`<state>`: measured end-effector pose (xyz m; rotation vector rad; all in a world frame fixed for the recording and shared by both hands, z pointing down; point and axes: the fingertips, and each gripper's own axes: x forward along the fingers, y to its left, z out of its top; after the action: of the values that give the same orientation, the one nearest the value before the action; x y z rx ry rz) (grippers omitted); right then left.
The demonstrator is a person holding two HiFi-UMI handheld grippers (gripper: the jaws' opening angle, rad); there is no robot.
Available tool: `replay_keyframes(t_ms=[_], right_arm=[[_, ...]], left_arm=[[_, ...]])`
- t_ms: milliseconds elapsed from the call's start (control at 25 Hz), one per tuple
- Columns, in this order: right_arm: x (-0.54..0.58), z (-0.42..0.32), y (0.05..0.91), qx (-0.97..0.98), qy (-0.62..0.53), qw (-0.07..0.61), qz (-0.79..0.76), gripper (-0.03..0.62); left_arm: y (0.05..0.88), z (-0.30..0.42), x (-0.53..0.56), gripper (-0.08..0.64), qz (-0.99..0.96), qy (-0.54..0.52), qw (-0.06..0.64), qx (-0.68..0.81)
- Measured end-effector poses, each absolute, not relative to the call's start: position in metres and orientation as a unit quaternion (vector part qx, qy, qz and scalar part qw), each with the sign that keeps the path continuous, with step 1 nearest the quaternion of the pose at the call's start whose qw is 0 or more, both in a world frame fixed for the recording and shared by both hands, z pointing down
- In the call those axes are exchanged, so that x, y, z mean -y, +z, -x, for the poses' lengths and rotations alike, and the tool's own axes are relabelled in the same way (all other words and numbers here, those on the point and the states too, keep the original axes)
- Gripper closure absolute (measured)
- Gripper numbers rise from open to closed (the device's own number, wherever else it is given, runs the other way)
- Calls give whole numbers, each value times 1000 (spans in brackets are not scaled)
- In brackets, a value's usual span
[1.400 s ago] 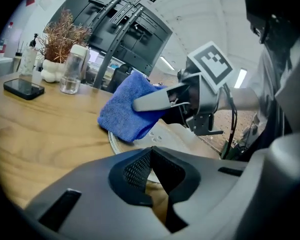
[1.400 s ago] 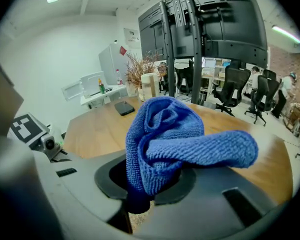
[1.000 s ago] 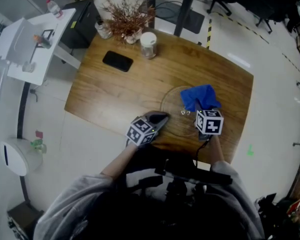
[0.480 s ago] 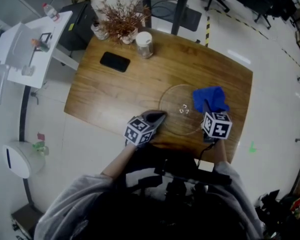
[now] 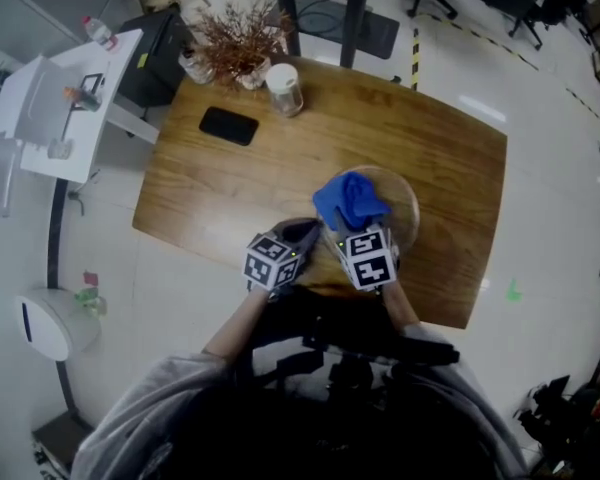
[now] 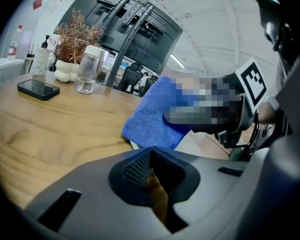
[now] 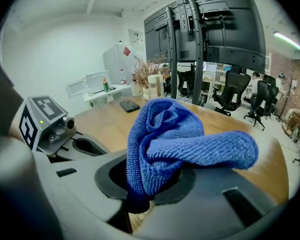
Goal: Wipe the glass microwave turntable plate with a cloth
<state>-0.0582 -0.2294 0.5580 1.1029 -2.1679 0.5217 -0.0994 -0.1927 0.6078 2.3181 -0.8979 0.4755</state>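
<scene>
The clear glass plate (image 5: 402, 208) lies on the wooden table (image 5: 230, 183) near its front edge. My left gripper (image 5: 308, 234) sits at the plate's left rim with its jaws closed on the glass edge; wood shows through the thin gap in the left gripper view (image 6: 152, 171). My right gripper (image 5: 353, 226) is shut on a bunched blue cloth (image 5: 348, 200), which rests over the plate's left part. In the right gripper view the cloth (image 7: 175, 144) bulges up out of the jaws (image 7: 140, 199). The cloth (image 6: 152, 119) lies just beyond my left jaws.
A black phone (image 5: 228, 125), a lidded glass jar (image 5: 284, 89) and a dried plant in a vase (image 5: 238, 43) stand at the table's far left. A white side table (image 5: 60, 98) stands left of it. The table's front edge runs just below both grippers.
My right gripper has carried the blue cloth from the plate's right side across to its left part, close to the left gripper. The left gripper has stayed at the rim.
</scene>
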Motion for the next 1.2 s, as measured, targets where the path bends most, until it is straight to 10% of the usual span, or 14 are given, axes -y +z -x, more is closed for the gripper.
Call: replay_keyframes(t_ms=[760, 1200], right_arm=[[202, -159, 571, 652, 295, 273, -643, 511], [208, -75, 535, 731, 263, 226, -587, 511]], left_arm=[[624, 91, 185, 560, -874, 258, 260, 320], [619, 90, 186, 560, -874, 248, 273, 317]])
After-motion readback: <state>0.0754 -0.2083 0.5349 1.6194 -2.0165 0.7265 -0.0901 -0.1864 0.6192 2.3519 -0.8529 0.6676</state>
